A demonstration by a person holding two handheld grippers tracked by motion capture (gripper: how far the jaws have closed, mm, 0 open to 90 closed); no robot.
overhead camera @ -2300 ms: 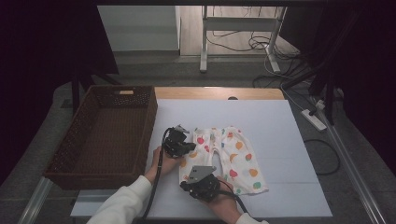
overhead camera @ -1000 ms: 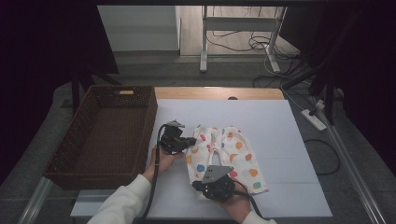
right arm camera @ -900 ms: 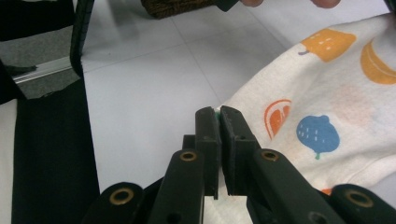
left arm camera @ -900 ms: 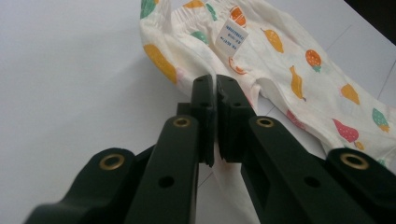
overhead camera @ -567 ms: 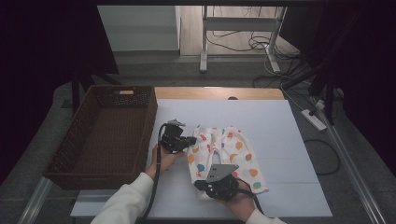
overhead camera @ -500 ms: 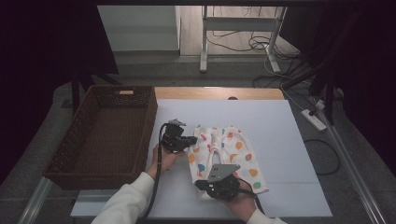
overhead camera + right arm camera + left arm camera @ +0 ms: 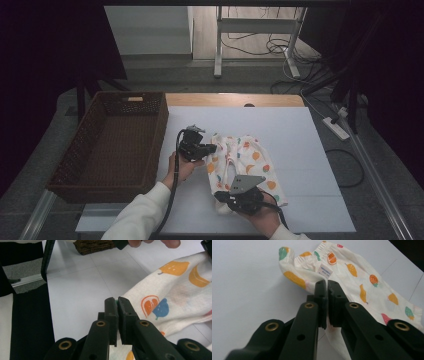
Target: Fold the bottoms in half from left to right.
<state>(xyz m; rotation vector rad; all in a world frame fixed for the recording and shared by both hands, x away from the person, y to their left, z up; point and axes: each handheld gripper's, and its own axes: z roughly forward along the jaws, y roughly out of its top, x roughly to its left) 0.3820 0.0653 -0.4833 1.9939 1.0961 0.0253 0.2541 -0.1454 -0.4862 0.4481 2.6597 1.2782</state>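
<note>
Right tongs [image 7: 224, 196] shifted rightward, both tongs pinching fruit-print shorts [image 7: 247, 165], label [image 7: 324, 269] unreadable

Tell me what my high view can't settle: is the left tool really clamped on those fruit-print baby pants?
Observer: Yes. In the left gripper view the left tool is shut with the edge of the pants pinched between its jaws.
Operator: Report the right tool.
Observer: The right tool is shut too, with the hem of the cloth caught between its jaws.
Operator: Describe the cloth near the left tool.
Observer: A small white label is sewn inside the gathered waistband, just beyond the jaw tips.
</note>
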